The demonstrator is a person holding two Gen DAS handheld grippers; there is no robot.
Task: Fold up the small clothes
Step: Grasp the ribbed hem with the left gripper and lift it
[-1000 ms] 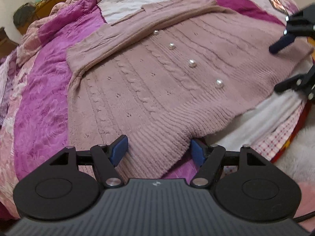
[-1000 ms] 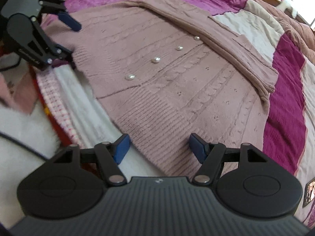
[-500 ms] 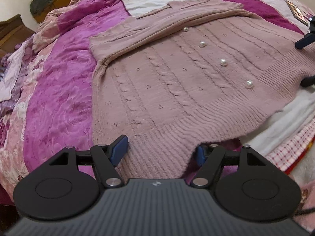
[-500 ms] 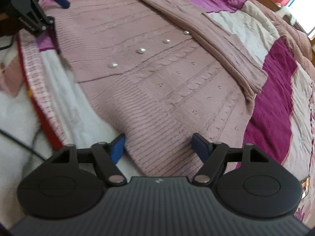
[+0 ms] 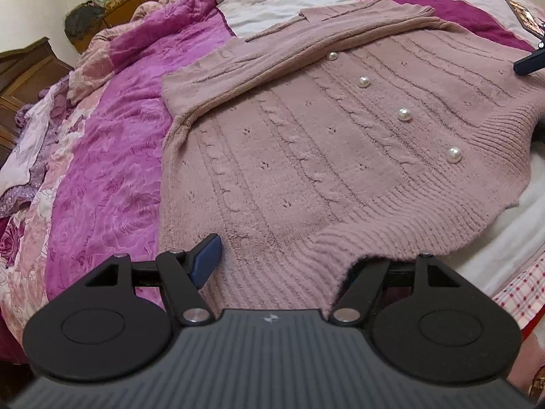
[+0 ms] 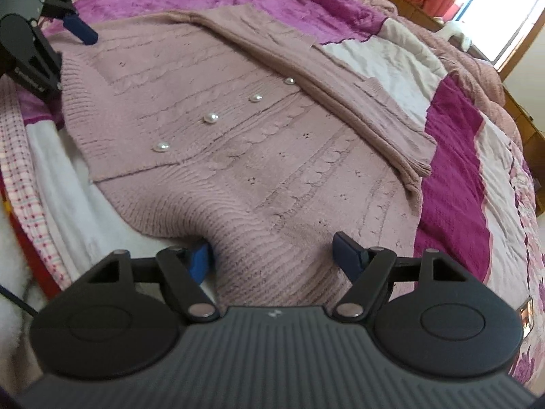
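Bed quilt, magenta and pale patchwork: carries the whole work area, with a white sheet and a checked edge showing at the near side. Cardigan, dusty-pink cable knit: lies flat, front up, across the quilt, one sleeve folded over the far side, ribbed hem hanging toward the bed's near edge. Pearl buttons, four: a row down the placket. Left gripper: jaws wide apart, astride one hem corner; one blue pad rests on top of the knit, the other is tucked beneath the hem and hidden; nothing pinched yet. Right gripper: jaws closing from a wide spread, the opposite hem corner between them, one pad under the bunched rib and one above, not yet pressing. Step in hand, by judgement: seizing both hem corners for the upward fold. To do it well, take the full thickness of rib at each corner, close evenly on both sides, and keep the hem taut between them so the buttons stay aligned.
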